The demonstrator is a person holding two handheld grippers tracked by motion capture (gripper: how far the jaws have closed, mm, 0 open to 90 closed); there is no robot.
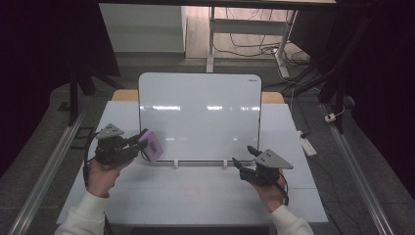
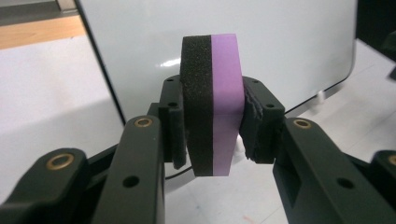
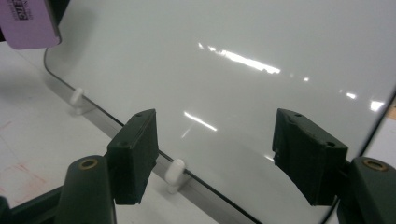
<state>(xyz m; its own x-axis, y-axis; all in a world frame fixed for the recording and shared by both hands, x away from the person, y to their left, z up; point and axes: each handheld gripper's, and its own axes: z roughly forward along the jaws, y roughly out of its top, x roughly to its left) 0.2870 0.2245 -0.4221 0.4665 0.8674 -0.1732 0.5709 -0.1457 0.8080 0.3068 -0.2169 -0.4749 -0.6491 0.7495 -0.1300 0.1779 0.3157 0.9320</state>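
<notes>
A white board (image 1: 199,115) stands upright on small white feet (image 3: 175,173) on the white table (image 1: 195,198). My left gripper (image 1: 139,142) is at the board's lower left corner, shut on an eraser (image 1: 152,145) with a purple back and a black foam face. In the left gripper view the pads (image 2: 172,122) press on both sides of the eraser (image 2: 212,105), which stands on edge close to the board (image 2: 289,42). My right gripper (image 1: 242,154) is open and holds nothing. It points at the board's lower right part (image 3: 233,93), with the bottom edge between its fingers (image 3: 135,154).
Behind the table stand a desk frame (image 1: 211,39) and loose cables (image 1: 254,49) on the floor. A power strip (image 1: 308,145) lies on the floor at the table's right edge. Metal rails (image 1: 46,166) run along both sides.
</notes>
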